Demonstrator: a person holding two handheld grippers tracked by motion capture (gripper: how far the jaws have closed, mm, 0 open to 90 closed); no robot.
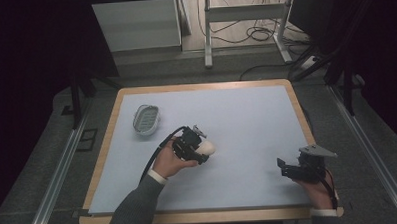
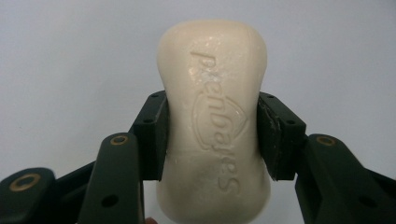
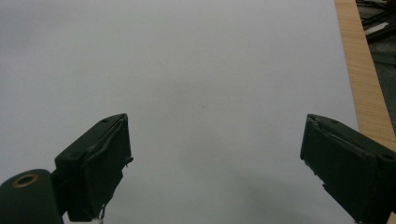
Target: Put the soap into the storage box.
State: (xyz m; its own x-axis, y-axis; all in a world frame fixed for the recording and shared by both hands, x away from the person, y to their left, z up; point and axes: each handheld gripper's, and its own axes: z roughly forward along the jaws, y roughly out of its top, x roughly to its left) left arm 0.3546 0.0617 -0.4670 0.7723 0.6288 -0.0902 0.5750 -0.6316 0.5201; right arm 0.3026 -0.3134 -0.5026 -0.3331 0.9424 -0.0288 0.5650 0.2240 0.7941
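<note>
A cream bar of soap (image 2: 214, 116) with embossed lettering sits between the two black jaws of my left gripper (image 2: 212, 133), which is shut on its middle. From above, that left gripper (image 1: 200, 151) holds the soap (image 1: 207, 148) over the pale blue mat, left of centre. An oval white soap dish (image 1: 146, 119) with a greenish inside lies on the mat to the upper left of it. My right gripper (image 1: 284, 167) rests near the mat's front right corner; seen along its own jaws, the right gripper (image 3: 217, 163) is open wide with only bare mat between them.
The pale blue mat (image 1: 247, 120) covers a wooden table with a light rim (image 1: 303, 116). The wooden edge (image 3: 359, 70) runs close on the right of my right gripper. Table legs and cables stand on the floor beyond the far edge.
</note>
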